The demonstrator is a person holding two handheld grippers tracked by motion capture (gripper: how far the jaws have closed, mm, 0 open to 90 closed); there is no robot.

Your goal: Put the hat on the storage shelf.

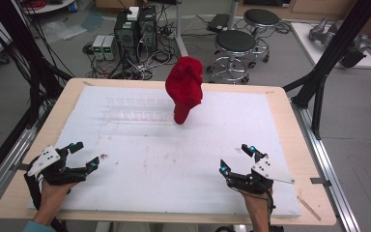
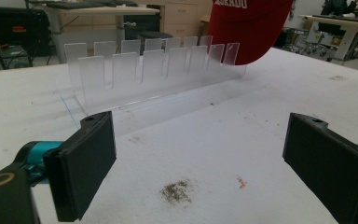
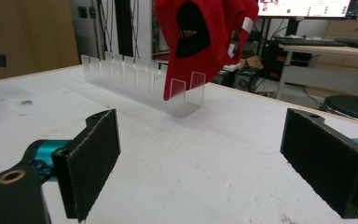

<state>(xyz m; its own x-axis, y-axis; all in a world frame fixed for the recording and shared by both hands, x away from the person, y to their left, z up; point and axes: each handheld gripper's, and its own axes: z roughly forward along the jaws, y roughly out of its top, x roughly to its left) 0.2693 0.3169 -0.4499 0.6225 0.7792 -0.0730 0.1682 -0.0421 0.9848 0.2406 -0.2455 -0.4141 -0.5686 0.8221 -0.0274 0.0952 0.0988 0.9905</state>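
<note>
I rest my left gripper [image 1: 84,154] at seven o'clock and right gripper [image 1: 236,159] at five, jaws released and empty, facing the red fabric cap [image 1: 185,88] propped upright in the clear slotted acrylic rack [image 1: 135,110] on the white tabletop [image 1: 164,164].

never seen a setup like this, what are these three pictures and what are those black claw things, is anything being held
A person stands at a table and holds a handheld two-jaw gripper in each hand: the left gripper and the right gripper. The high view looks down from above the table. The other two pictures come from cameras riding on each gripper, so the black pads at the bottom are that gripper's own jaws. On the white foam board stands a clear slotted rack, with a red cap propped upright at one end of it. Both grippers are open and hold nothing.
</note>
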